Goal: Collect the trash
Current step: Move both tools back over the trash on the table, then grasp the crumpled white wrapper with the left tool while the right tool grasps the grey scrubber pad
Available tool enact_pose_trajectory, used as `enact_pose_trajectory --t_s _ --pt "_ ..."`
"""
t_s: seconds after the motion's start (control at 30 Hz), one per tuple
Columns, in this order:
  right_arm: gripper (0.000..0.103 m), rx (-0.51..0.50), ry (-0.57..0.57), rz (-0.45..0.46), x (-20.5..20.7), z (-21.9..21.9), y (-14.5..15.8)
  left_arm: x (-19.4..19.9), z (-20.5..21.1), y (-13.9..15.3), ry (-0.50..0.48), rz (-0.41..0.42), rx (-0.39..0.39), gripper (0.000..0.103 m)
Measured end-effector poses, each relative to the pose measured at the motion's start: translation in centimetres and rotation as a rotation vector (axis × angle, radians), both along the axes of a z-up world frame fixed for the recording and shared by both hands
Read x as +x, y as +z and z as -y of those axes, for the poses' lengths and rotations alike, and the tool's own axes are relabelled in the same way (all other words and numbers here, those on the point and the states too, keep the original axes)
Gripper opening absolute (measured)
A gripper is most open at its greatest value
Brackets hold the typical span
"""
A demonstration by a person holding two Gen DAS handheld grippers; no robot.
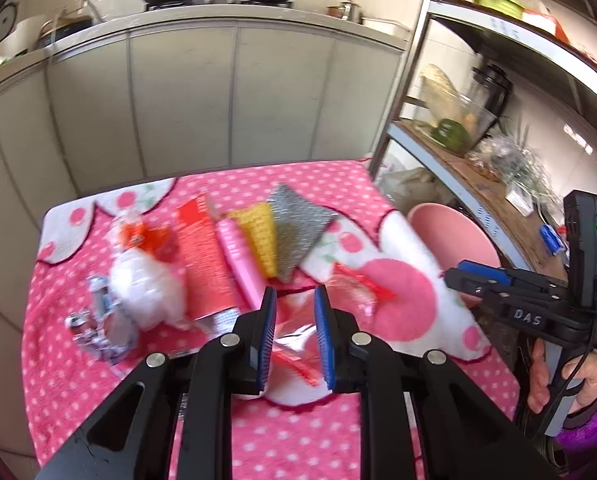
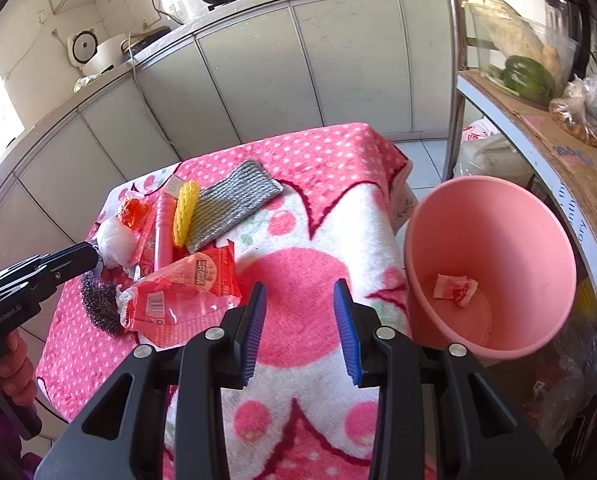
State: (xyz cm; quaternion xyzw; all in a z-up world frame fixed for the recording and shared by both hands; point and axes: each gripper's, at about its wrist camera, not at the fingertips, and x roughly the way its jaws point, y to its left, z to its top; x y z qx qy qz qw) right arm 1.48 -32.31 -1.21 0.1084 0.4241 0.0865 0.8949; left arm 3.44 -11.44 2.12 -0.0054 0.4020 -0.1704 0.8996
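A red and clear snack bag lies on the pink dotted blanket. My left gripper hovers over that bag, open, with the pads pressing on nothing. From the right wrist it shows at the left, beside a white crumpled ball. An orange wrapper lies behind the ball. My right gripper is open and empty above the blanket, just left of a pink bin. A small wrapper lies in the bin.
A steel scourer, a pink tube, a yellow scrubber and a grey cloth share the blanket. A metal shelf rack with vegetables stands to the right. Kitchen cabinets line the back.
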Motion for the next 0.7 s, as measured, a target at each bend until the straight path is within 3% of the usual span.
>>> enact_pose_trajectory --t_s 0.23,0.57,0.7 --pt "0.035 -0.009 0.044 -0.005 1.7 -1.9 -0.2 1.4 -5.6 -1.2 0.126 -0.035 -0.004 0.018" --pt "0.035 -0.002 0.097 -0.009 3.6 -3.7 -0.1 4.8 -8.6 -2.7 0.238 -0.066 -0.022 0.019" --pt "0.035 0.013 0.108 -0.016 4.4 -4.1 -0.2 6.4 -9.4 -3.4 0.276 -0.094 -0.044 0.023"
